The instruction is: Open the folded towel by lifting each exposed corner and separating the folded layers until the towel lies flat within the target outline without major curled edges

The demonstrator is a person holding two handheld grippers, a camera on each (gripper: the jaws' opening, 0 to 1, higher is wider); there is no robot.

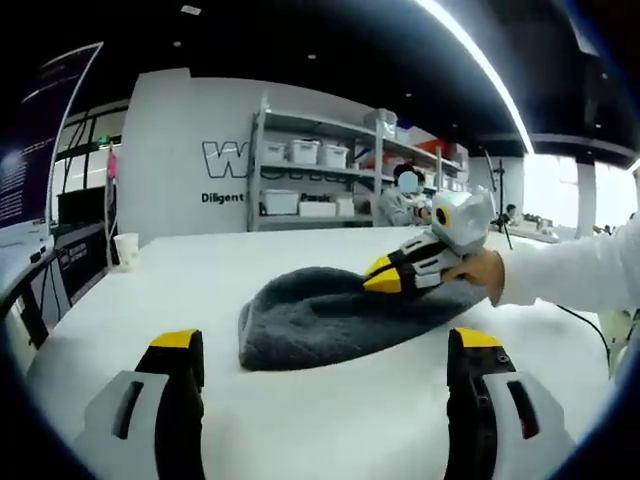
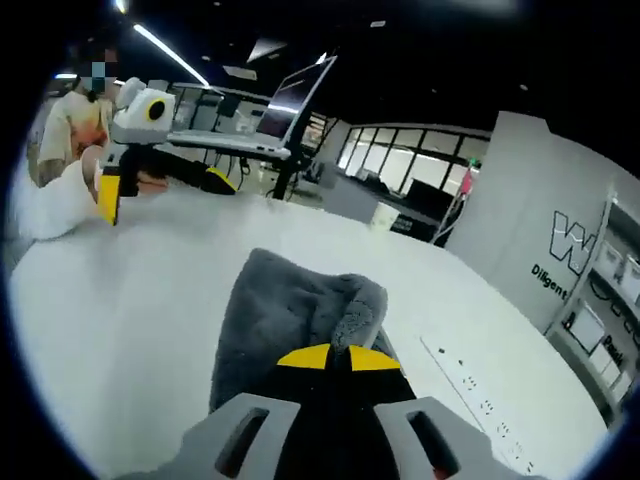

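Observation:
A dark grey fluffy towel (image 1: 320, 318) lies bunched and folded on the white table (image 1: 200, 290). My left gripper (image 1: 325, 340) is open wide, its yellow-tipped jaws just short of the towel's near edge and holding nothing. My right gripper (image 1: 383, 277), held by a hand in a white sleeve, comes in from the right and presses on the towel's far right edge. In the right gripper view the right gripper (image 2: 336, 358) is shut on a raised fold of the towel (image 2: 290, 320). Across the table there, the left gripper (image 2: 165, 185) is open.
A paper cup (image 1: 126, 248) stands at the table's far left. Shelves with white bins (image 1: 310, 180) line the wall behind. A cable (image 1: 585, 322) runs off the table's right side. A person (image 2: 75, 125) and a monitor (image 2: 300, 95) are beyond the table.

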